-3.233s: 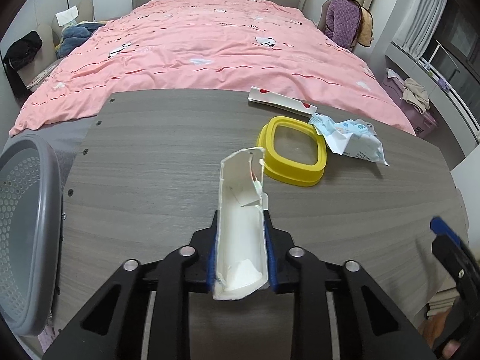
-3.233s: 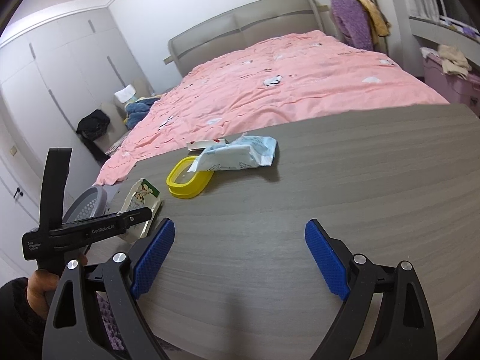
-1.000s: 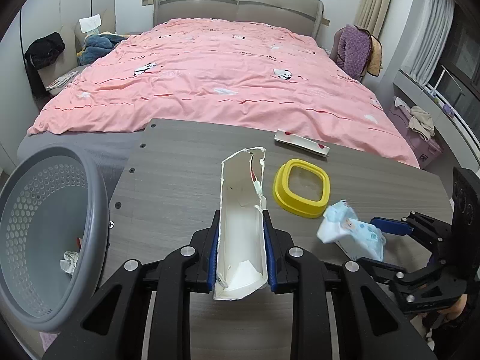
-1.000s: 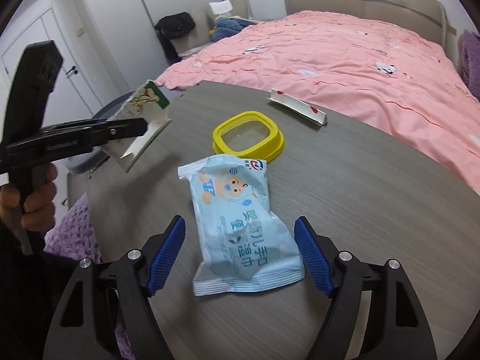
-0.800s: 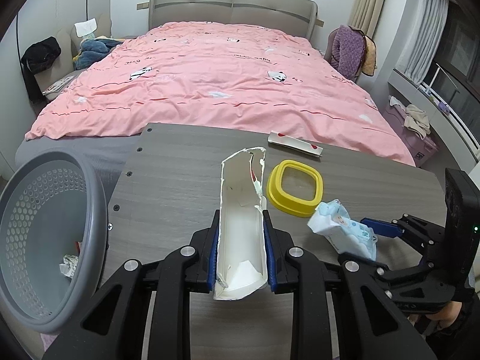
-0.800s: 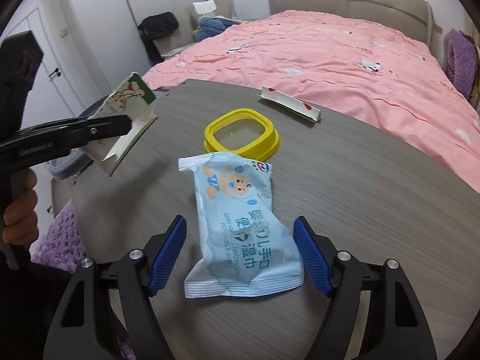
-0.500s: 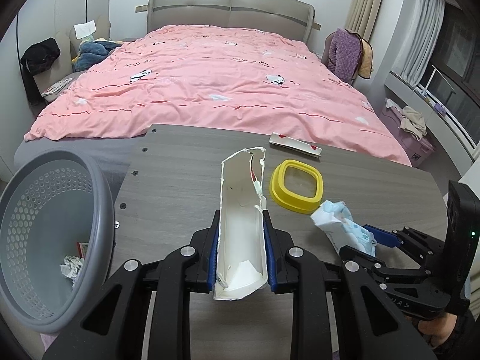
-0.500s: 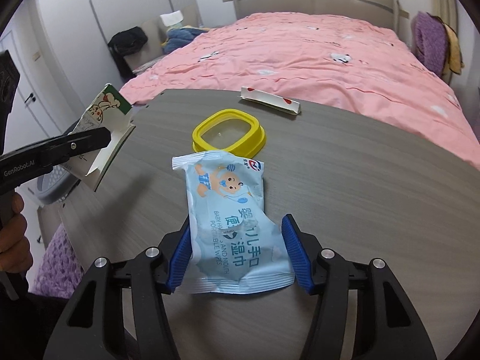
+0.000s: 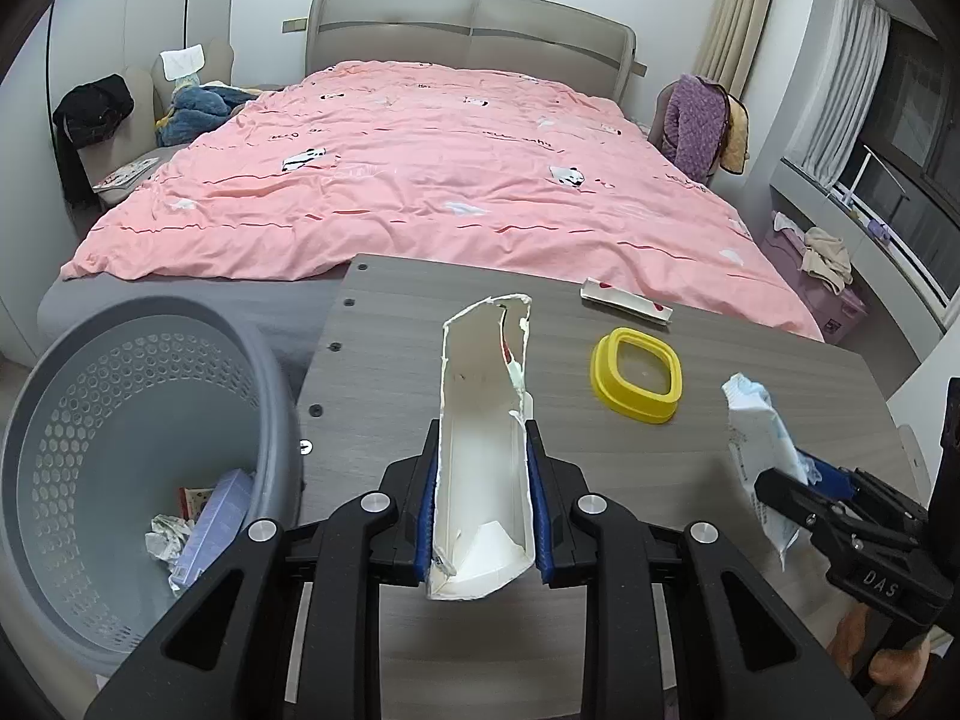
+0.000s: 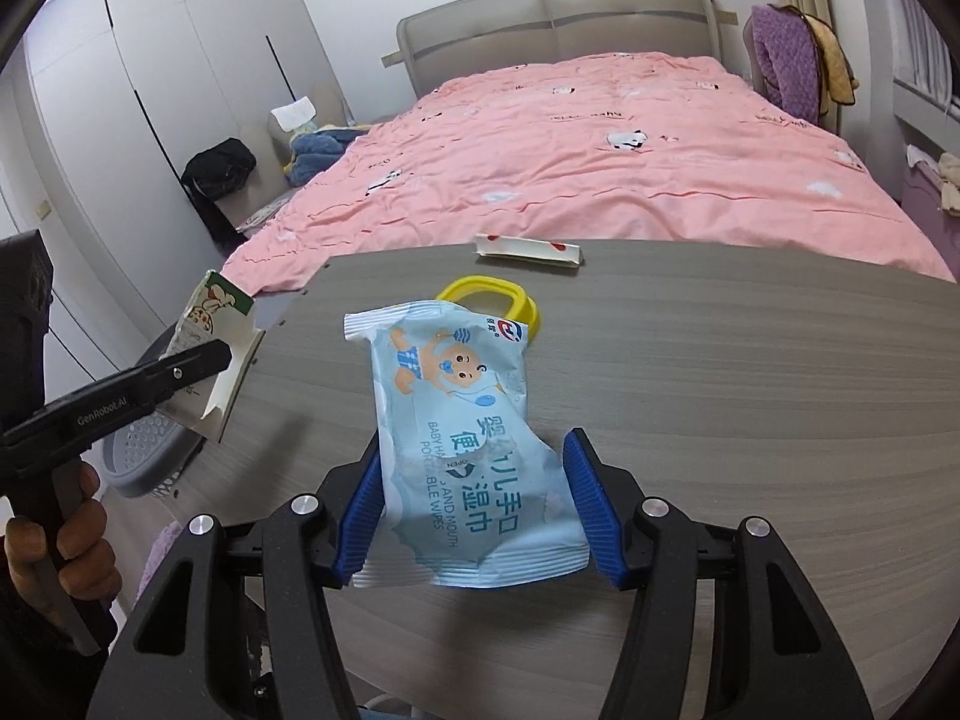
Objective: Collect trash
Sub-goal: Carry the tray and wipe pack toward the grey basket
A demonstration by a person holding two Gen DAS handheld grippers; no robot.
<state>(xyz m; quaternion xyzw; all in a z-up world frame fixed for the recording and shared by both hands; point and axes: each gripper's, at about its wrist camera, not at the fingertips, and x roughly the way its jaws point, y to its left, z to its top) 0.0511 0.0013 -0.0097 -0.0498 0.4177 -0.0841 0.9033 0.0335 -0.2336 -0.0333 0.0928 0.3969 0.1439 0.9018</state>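
Note:
My left gripper is shut on a torn white carton and holds it above the table's left end, beside the grey perforated bin. The carton's printed side shows in the right wrist view. My right gripper is shut on a light blue wet-wipes packet and holds it lifted off the table; it also shows in the left wrist view. The bin holds crumpled paper and a purple packet.
A yellow square lid and a flat white-and-red carton strip lie on the grey wooden table near its far edge. A bed with a pink duvet stands just behind the table. Wardrobes line the left wall.
My right gripper closed on the wet-wipes packet and lifted it off the table. My left gripper with the carton drew back and left, so more of the bin's inside shows.

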